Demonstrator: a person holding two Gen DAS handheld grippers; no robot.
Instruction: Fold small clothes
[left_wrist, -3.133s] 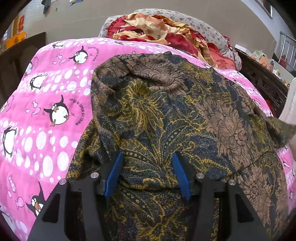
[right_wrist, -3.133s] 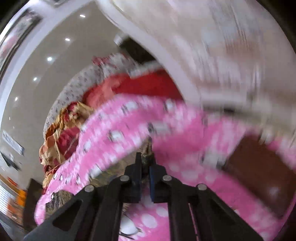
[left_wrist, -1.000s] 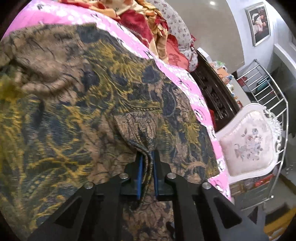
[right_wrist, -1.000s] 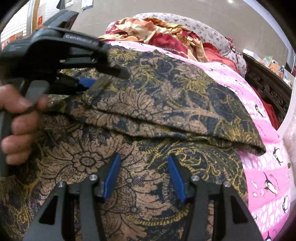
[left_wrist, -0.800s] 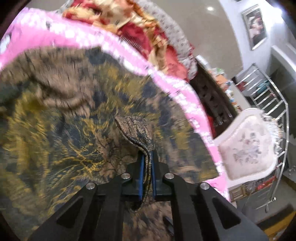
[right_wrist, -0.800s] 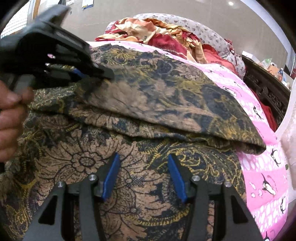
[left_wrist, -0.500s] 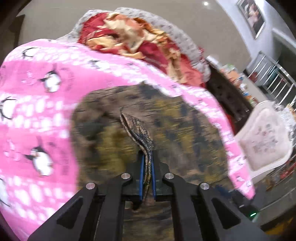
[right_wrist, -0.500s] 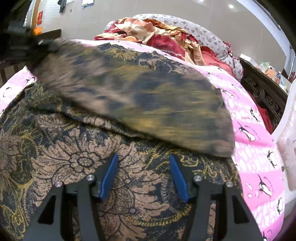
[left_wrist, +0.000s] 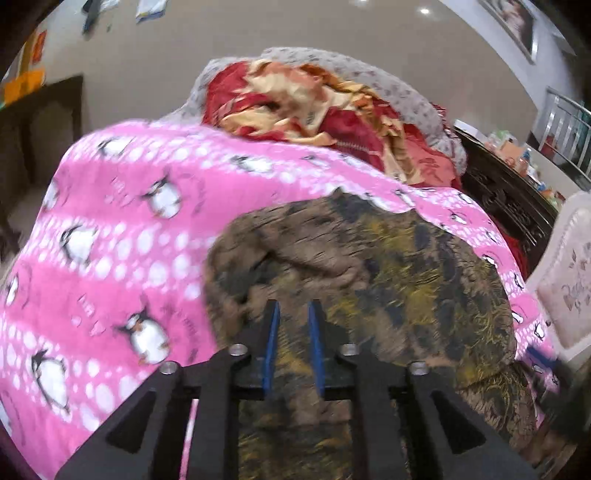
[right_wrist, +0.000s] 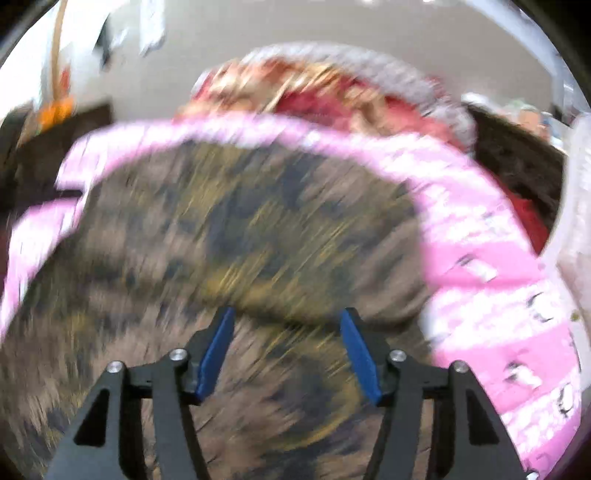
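Hovering fingers (left_wrist: 272, 332) parted over garment (left_wrist: 388, 266).

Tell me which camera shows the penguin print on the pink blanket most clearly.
The left wrist view: several penguins on the pink blanket are recognisable there, left of the batik garment. In the right wrist view the blanket is motion-blurred, with only faint dark marks at the right.

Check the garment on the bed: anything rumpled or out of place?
The brown patterned garment is bunched at its far-left corner, with raised wrinkles just beyond the left gripper. It lies on the pink blanket. The right-wrist view is too blurred to judge more.
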